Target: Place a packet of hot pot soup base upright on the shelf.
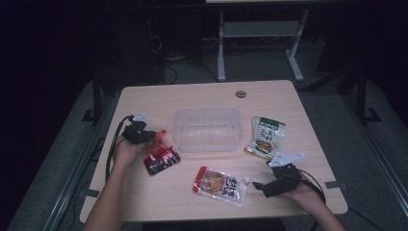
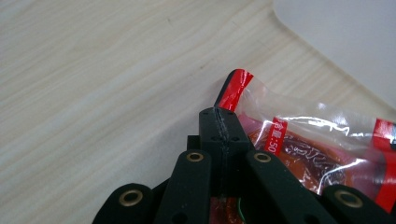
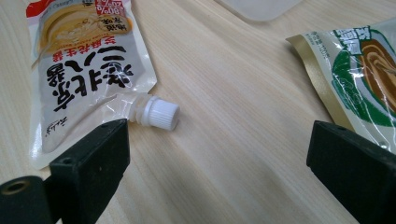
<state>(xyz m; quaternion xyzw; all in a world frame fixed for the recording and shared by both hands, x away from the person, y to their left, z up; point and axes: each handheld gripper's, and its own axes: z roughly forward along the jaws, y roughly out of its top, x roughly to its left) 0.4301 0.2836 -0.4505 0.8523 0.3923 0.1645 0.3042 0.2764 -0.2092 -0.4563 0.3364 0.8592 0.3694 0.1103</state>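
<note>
Pinching the red-and-black plastic food pouch (image 2: pixel 299 144) by its corner at the table's left, your left gripper (image 1: pixel 153 140) is clamped for a lift; your right gripper (image 3: pixel 219 163) rests wide apart, empty.

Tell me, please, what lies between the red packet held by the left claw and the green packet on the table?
In the high view, the clear plastic container stands between the red packet and the green packet, on the table.

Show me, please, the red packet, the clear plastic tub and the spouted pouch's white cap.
red packet (image 2: pixel 317 154), left gripper view, its clear front.
clear plastic tub (image 1: pixel 207 144), high view, its near wall.
white cap (image 3: pixel 161 114), right gripper view, its ribbed side.
</note>
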